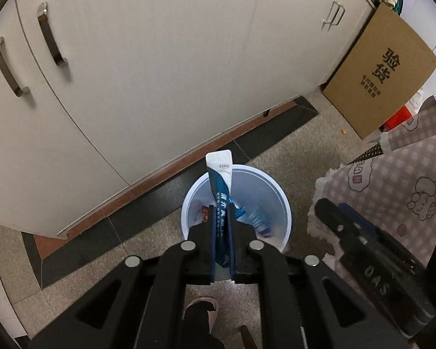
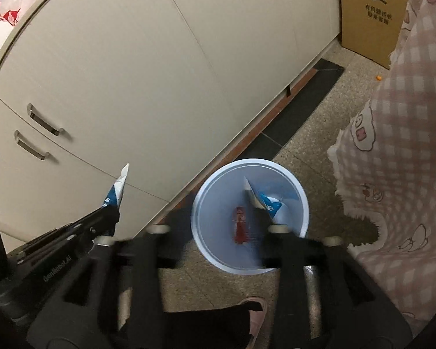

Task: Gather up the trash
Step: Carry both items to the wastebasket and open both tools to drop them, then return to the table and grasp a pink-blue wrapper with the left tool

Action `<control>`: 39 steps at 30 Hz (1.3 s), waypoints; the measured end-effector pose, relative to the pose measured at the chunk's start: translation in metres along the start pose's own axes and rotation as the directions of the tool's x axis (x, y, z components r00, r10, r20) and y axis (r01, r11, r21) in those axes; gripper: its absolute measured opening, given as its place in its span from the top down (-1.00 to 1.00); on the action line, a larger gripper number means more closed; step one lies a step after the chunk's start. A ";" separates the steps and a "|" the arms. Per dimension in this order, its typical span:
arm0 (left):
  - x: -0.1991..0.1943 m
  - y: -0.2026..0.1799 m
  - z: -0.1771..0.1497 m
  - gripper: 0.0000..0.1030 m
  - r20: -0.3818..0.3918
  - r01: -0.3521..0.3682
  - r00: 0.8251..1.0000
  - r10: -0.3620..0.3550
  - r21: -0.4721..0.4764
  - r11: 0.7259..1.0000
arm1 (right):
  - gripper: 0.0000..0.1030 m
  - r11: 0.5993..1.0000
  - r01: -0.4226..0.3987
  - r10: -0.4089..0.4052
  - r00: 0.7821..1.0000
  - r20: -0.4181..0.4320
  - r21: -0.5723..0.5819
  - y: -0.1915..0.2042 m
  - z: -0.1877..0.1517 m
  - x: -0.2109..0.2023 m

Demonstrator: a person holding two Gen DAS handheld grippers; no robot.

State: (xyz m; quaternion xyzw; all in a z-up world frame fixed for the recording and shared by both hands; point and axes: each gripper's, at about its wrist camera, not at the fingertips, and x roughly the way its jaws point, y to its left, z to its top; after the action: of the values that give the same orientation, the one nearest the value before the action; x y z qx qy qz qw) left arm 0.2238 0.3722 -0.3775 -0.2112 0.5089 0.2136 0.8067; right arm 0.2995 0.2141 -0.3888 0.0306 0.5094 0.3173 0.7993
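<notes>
left gripper (image 1: pixel 221 218): clamped tight on a blue-and-white packet (image 1: pixel 221 192), fingers pinching it flat about mid-length. The white end sticks up past my fingertips.

where that packet hangs: right over the mouth of the white bin (image 1: pixel 284 203), pointing toward the cabinet. From the right wrist view it's the packet off to the left, out beyond the black fingers, with the bin to its right.

right gripper (image 2: pixel 215 229): jaws spread apart, nothing pinched between them. The fingers look smeared in the shot, so I can't say more than that.

second packet (image 2: pixel 269 202): another blue-and-white one, inside the bin near its right wall, just past my right finger. Can't tell if it's touching that finger.

red wrapper (image 2: pixel 240 224): lying in the bottom of the bin, left of the second packet.

bin: round, white, standing on the speckled floor (image 2: pixel 305 151) just in front of the cabinet's dark base strip.

cabinet (image 1: pixel 160 72): cream doors with metal handles, fills the far side.

cardboard box (image 1: pixel 383 72): leaning at the far right end of the cabinet, black print on it.

pink checked cloth (image 2: pixel 407 145): draped on the right, near the bin.

my foot (image 2: pixel 257 317): pink slipper at the near edge, close to the bin.
</notes>
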 end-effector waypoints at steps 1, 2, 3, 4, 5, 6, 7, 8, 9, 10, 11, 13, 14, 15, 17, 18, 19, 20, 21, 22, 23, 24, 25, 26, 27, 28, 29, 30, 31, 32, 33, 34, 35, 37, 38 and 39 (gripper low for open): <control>0.002 -0.001 0.000 0.87 -0.006 0.004 1.000 -0.004 0.003 1.000 | 0.07 1.000 0.006 -0.006 1.000 0.001 -0.005 0.001 -0.001 0.001; 0.005 -0.003 0.000 0.87 -0.011 0.006 1.000 -0.006 0.007 1.000 | 0.07 1.000 0.010 -0.010 1.000 -0.010 -0.006 -0.001 -0.003 0.002; 0.006 -0.005 -0.001 0.87 -0.015 0.007 1.000 -0.007 0.012 1.000 | 0.07 1.000 0.009 -0.009 1.000 -0.012 -0.003 -0.001 -0.004 0.002; 0.007 -0.006 -0.002 0.87 -0.018 0.008 1.000 -0.008 0.017 1.000 | 0.07 1.000 0.014 -0.014 1.000 -0.009 -0.003 -0.001 -0.006 0.000; 0.010 -0.009 -0.002 0.87 -0.027 0.012 1.000 -0.011 0.023 1.000 | 0.07 0.999 0.037 -0.037 0.999 -0.001 -0.007 -0.003 -0.008 -0.003; 0.011 -0.008 -0.003 0.87 -0.033 0.013 0.999 -0.012 0.028 1.000 | 0.06 0.999 0.047 -0.047 0.999 0.001 -0.009 -0.004 -0.008 -0.004; 0.014 -0.011 -0.003 0.87 -0.043 0.012 0.999 -0.010 0.034 0.999 | 0.03 0.998 0.061 -0.061 0.998 0.005 -0.011 -0.006 -0.010 -0.006; 0.018 -0.013 -0.002 0.87 -0.050 0.013 0.999 -0.011 0.039 0.999 | 0.01 0.997 0.075 -0.075 0.997 0.010 -0.011 -0.007 -0.012 -0.008; 0.021 -0.015 -0.002 0.87 -0.059 0.015 0.998 -0.012 0.044 0.999 | -0.01 0.995 0.095 -0.094 0.995 0.012 -0.011 -0.009 -0.013 -0.009; 0.025 -0.018 -0.002 0.86 -0.074 0.021 0.997 -0.017 0.049 0.999 | -0.01 0.994 0.105 -0.105 0.994 0.012 -0.011 -0.011 -0.014 -0.010; 0.028 -0.021 -0.002 0.86 -0.083 0.027 0.996 -0.022 0.051 0.998 | -0.02 0.993 0.114 -0.114 0.993 0.014 -0.008 -0.014 -0.015 -0.012; 0.034 -0.025 -0.002 0.86 -0.104 0.042 0.994 -0.036 0.053 0.998 | -0.06 0.992 0.127 -0.127 0.992 0.013 -0.001 -0.019 -0.016 -0.013; 0.037 -0.026 -0.003 0.86 -0.118 0.050 0.992 -0.043 0.056 0.997 | -0.09 0.992 0.128 -0.128 0.992 0.011 0.001 -0.022 -0.016 -0.013; 0.040 -0.029 -0.003 0.86 -0.128 0.056 0.991 -0.048 0.058 0.997 | -0.09 0.991 0.132 -0.132 0.991 0.009 0.005 -0.025 -0.017 -0.013; 0.049 -0.034 -0.003 0.86 -0.154 0.065 0.987 -0.054 0.067 0.996 | -0.09 0.990 0.141 -0.141 0.990 0.007 0.010 -0.029 -0.019 -0.014; 0.053 -0.036 -0.003 0.86 -0.164 0.068 0.985 -0.056 0.067 0.995 | -0.09 0.989 0.145 -0.145 0.989 0.007 0.015 -0.032 -0.019 -0.015; 0.057 -0.038 -0.003 0.86 -0.179 0.069 0.982 -0.056 0.070 0.995 | -0.09 0.989 0.144 -0.145 0.989 0.006 0.019 -0.033 -0.020 -0.015; 0.060 -0.039 -0.003 0.86 -0.185 0.070 0.981 -0.056 0.069 0.995 | -0.09 0.989 0.143 -0.143 0.990 0.004 0.026 -0.037 -0.021 -0.016; 0.063 -0.040 -0.003 0.85 -0.196 0.066 0.979 -0.051 0.071 0.995 | -0.09 0.989 0.145 -0.145 0.989 0.003 0.032 -0.039 -0.022 -0.017; 0.065 -0.043 -0.003 0.85 -0.202 0.061 0.978 -0.045 0.075 0.995 | -0.09 0.989 0.147 -0.147 0.989 0.003 0.034 -0.040 -0.021 -0.018; 0.066 -0.045 -0.002 0.85 -0.204 0.056 0.978 -0.038 0.082 0.995 | -0.09 0.989 0.146 -0.146 0.989 0.003 0.038 -0.042 -0.021 -0.019; 0.066 -0.046 -0.002 0.85 -0.202 0.054 0.979 -0.036 0.080 0.995 | -0.09 0.989 0.145 -0.145 0.989 0.003 0.042 -0.043 -0.021 -0.020; 0.068 -0.047 -0.002 0.85 -0.211 0.059 0.977 -0.040 0.083 0.995 | -0.09 0.988 0.144 -0.145 0.989 0.003 0.045 -0.044 -0.021 -0.021; 0.070 -0.049 -0.001 0.84 -0.223 0.070 0.974 -0.050 0.081 0.994 | -0.09 0.988 0.145 -0.145 0.989 0.004 0.047 -0.045 -0.020 -0.022; 0.071 -0.050 0.000 0.79 -0.231 0.079 0.971 -0.059 0.077 0.994 | -0.09 0.988 0.144 -0.145 0.989 0.007 0.050 -0.046 -0.020 -0.023; 0.073 -0.051 0.000 0.54 -0.238 0.084 0.969 -0.064 0.076 0.994 | -0.09 0.988 0.143 -0.144 0.990 0.008 0.053 -0.046 -0.019 -0.025; 0.074 -0.052 0.001 0.35 -0.241 0.082 0.969 -0.061 0.076 0.994 | -0.09 0.988 0.141 -0.141 0.990 0.008 0.058 -0.047 -0.018 -0.027; 0.073 -0.053 0.002 0.03 -0.235 0.076 0.970 -0.057 0.076 0.994 | -0.10 0.988 0.139 -0.139 0.990 0.010 0.063 -0.047 -0.018 -0.028; 0.072 -0.053 0.003 -0.04 -0.226 0.072 0.973 -0.053 0.075 0.995 | -0.10 0.988 0.137 -0.138 0.990 0.011 0.067 -0.048 -0.019 -0.029; 0.070 -0.053 0.004 -0.07 -0.218 0.065 0.975 -0.048 0.072 0.995 | -0.10 0.988 0.135 -0.136 0.991 0.011 0.070 -0.048 -0.018 -0.030; 0.070 -0.053 0.005 -0.14 -0.219 0.064 0.975 -0.048 0.066 0.996 | -0.10 0.988 0.135 -0.136 0.991 0.011 0.071 -0.048 -0.018 -0.032; 0.069 -0.052 0.006 -0.16 -0.221 0.067 0.974 -0.054 0.055 0.996 | -0.10 0.988 0.135 -0.136 0.991 0.012 0.071 -0.048 -0.017 -0.033; 0.068 -0.050 0.006 -0.17 -0.221 0.067 0.974 -0.055 0.049 0.997 | -0.10 0.988 0.135 -0.136 0.991 0.012 0.072 -0.048 -0.017 -0.035; 0.062 -0.048 0.006 -0.17 -0.212 0.062 0.976 -0.051 0.045 0.997 | -0.10 0.988 0.132 -0.133 0.991 0.012 0.074 -0.047 -0.016 -0.037; 0.057 -0.047 0.006 -0.17 -0.204 0.061 0.978 -0.051 0.043 0.997 | -0.10 0.989 0.131 -0.132 0.991 0.015 0.075 -0.046 -0.016 -0.040; 0.051 -0.046 0.005 -0.17 -0.194 0.059 0.980 -0.050 0.041 0.997 | -0.10 0.989 0.128 -0.129 0.991 0.017 0.074 -0.045 -0.016 -0.043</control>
State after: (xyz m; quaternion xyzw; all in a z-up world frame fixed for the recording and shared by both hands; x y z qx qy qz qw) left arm 0.2737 0.3438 -0.4161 -0.2262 0.5835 0.1579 0.7638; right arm 0.2956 0.1511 -0.3785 0.0303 0.5130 0.2459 0.8218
